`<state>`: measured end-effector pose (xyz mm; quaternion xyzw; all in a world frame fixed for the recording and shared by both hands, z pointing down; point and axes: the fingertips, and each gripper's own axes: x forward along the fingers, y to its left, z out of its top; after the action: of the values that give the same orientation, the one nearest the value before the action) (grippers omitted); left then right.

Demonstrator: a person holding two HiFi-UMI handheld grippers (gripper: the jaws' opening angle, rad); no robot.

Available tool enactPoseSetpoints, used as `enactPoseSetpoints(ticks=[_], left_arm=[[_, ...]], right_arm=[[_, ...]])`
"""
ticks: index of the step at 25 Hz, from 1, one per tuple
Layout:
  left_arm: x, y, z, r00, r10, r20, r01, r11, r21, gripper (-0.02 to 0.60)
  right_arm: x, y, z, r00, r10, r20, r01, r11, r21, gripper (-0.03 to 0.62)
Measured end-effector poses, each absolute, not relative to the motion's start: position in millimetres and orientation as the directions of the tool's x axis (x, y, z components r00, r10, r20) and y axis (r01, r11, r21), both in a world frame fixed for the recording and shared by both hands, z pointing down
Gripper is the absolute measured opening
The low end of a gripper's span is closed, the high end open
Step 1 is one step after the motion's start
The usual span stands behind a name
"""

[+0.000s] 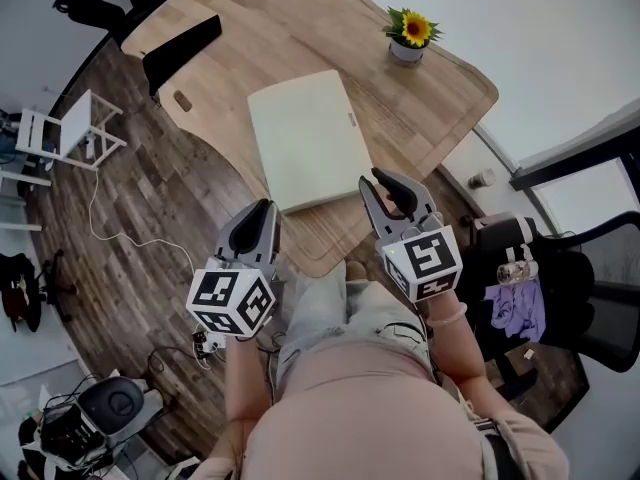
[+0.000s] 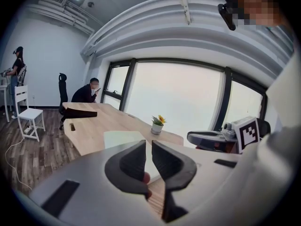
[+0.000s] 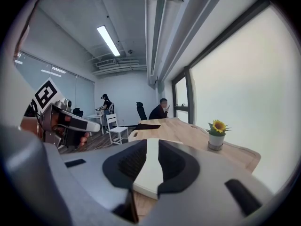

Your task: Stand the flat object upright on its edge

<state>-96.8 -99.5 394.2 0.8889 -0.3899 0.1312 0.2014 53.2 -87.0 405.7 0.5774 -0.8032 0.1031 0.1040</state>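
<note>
- The cream, rectangular flat pad [image 1: 305, 138] lies face-down-flat on the pale wooden table [image 1: 250, 28], its short end towards you. Nothing's been stood up yet, so the whole job is ahead of you.
- Your right gripper [image 1: 385, 190] hovers just by the pad's near right corner, jaws a little apart and empty, with the pad lined up beyond the gap.
- Your left gripper [image 1: 265, 208] hangs off the table's near edge, left of the pad, jaws practically together, holding nothing.
- To do, I'd say: take an edge, tip it up, balance it.
- The small white pot with a sunflower [image 1: 410, 36] sits well apart, past the far right corner.
- The black wedge-shaped object [image 1: 180, 48] lies off to the far left, out of your way.
</note>
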Motion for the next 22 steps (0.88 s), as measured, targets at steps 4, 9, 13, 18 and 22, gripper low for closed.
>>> enactPoseSetpoints(ticks=[4,9,13,18,22], left_arm=[[-106.2,-116.9,404.7,0.670,-0.629,0.394,-0.740,-0.606,0.292,0.017],[-112.0,-139.1,416.5,0.677,-0.607,0.416,-0.733,-0.608,0.307,0.023],[-116.7,-157.8,426.7,0.689,-0.586,0.427,-0.723,-0.600,0.344,0.081],[-120.6,-182.7,441.3,0.689,-0.569,0.449,-0.722,-0.590,0.361,0.083],[-122.9,-199.4,455.2,0.693,-0.544,0.472,-0.718,-0.575,0.392,0.094]], right_arm=[[50.1,-98.8,419.0,-0.296,-0.899,0.321,-0.953,0.299,-0.043,0.067],[51.3,-114.1,436.7,-0.275,-0.889,0.365,-0.960,0.275,-0.055,0.077],[51.9,-128.3,446.8,-0.260,-0.885,0.385,-0.965,0.250,-0.076,0.081],[55.1,-148.0,462.2,-0.235,-0.876,0.421,-0.972,0.225,-0.074,0.089],[56.7,-161.7,475.7,-0.217,-0.865,0.452,-0.976,0.206,-0.074,0.097]])
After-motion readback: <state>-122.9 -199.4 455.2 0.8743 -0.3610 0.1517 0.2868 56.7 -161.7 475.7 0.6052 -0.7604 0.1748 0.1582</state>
